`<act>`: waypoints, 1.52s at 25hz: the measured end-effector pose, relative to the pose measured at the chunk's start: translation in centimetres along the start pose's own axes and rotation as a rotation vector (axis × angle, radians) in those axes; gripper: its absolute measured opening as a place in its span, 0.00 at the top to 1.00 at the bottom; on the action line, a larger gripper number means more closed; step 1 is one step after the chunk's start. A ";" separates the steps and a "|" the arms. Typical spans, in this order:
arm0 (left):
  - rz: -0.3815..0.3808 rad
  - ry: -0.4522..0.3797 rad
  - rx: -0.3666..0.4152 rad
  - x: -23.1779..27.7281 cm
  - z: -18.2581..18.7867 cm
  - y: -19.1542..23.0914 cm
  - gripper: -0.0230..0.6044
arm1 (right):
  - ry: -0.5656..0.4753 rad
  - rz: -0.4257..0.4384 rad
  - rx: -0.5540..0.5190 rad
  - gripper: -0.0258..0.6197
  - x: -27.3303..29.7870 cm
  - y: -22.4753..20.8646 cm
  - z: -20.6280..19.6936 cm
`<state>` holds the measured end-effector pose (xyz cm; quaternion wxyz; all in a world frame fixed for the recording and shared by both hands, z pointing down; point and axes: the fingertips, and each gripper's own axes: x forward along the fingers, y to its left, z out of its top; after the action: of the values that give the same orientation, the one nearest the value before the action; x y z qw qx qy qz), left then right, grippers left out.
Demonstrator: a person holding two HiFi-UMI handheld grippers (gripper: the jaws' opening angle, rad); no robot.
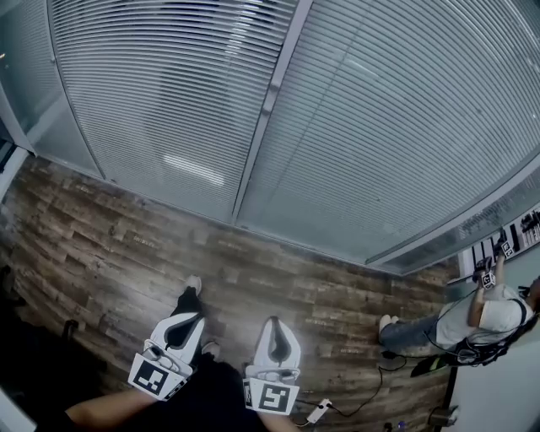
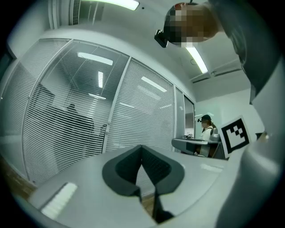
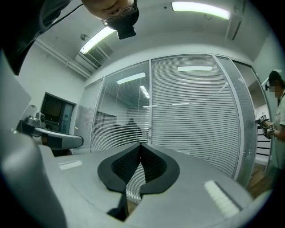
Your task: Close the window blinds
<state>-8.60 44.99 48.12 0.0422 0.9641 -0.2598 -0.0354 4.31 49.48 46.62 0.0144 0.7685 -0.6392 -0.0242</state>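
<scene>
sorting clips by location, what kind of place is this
Probably an office interior: a long curved wall of slatted blinds split by slim metal frames, a wood-plank floor, and long strip lights on the ceiling.

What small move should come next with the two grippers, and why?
Probably raise one gripper toward the left blinds. The left gripper and the right gripper are both low over the floor, jaws together and empty, short of the window. Dark shapes show through the left blinds, so their slats look partly open. I cannot make out a cord or rod.
</scene>
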 end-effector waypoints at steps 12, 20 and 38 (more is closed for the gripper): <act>-0.070 -0.008 -0.031 7.9 0.3 3.6 0.97 | 0.028 -0.011 -0.037 0.96 7.6 -1.4 0.1; -0.057 -0.016 -0.037 14.7 2.8 10.6 0.97 | 0.037 0.003 -0.050 0.96 17.1 -2.0 1.4; -0.062 -0.063 -0.092 29.3 7.9 26.8 0.97 | 0.089 -0.007 -0.057 0.96 39.7 -2.5 2.7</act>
<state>2.60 6.61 41.62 0.0770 0.9671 -0.2293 -0.0788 13.79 10.90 43.08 0.0646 0.7704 -0.6342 -0.0082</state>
